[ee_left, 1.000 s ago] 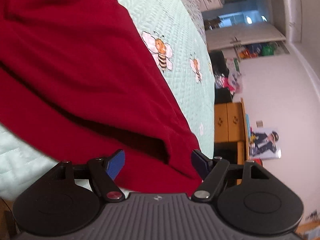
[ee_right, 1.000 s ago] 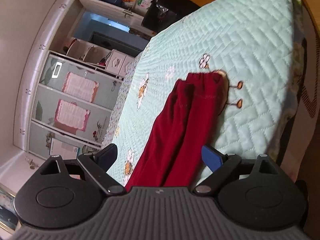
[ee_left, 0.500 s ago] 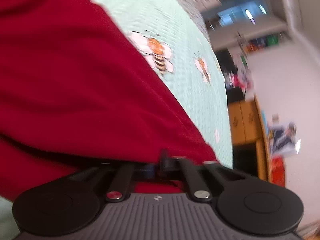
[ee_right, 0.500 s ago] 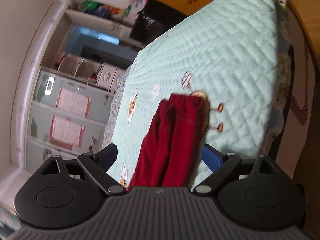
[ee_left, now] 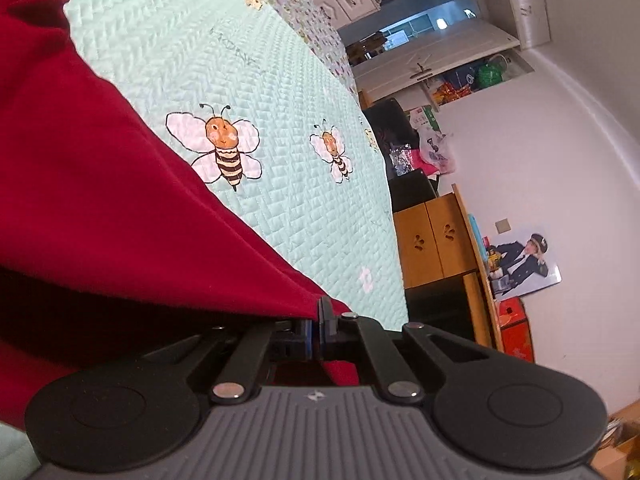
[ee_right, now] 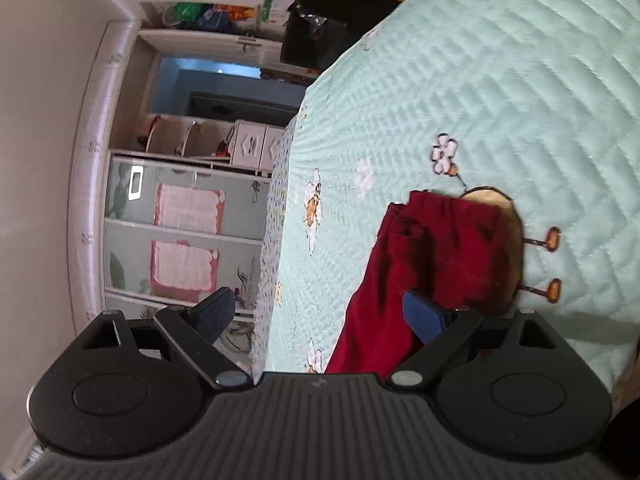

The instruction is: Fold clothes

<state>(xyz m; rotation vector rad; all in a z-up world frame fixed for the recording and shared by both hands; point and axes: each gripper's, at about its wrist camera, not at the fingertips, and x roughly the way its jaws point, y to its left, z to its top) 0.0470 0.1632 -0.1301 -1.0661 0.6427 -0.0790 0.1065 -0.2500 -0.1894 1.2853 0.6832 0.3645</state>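
A dark red garment (ee_left: 92,200) fills the left of the left wrist view, lying on a mint quilted bedspread (ee_left: 280,100) printed with bees. My left gripper (ee_left: 322,320) is shut on the garment's near corner, which is lifted a little so a dark fold hangs under it. In the right wrist view the red garment (ee_right: 432,256) stretches away as a long strip with a gathered far end. My right gripper (ee_right: 320,312) stands wide open above the bed, its right finger over the cloth's edge, nothing pressed between the pads.
The bed's edge (ee_left: 384,168) drops off toward a black chair (ee_left: 390,128) and a yellow wooden cabinet (ee_left: 436,236). A white wardrobe with a mirrored door (ee_right: 180,220) and an open doorway (ee_right: 224,88) stand beyond the bed.
My left gripper went from open around the garment's corner to shut on it and has lifted it. My right gripper, still open, shifted sideways and rolled, so the garment now sits further right.
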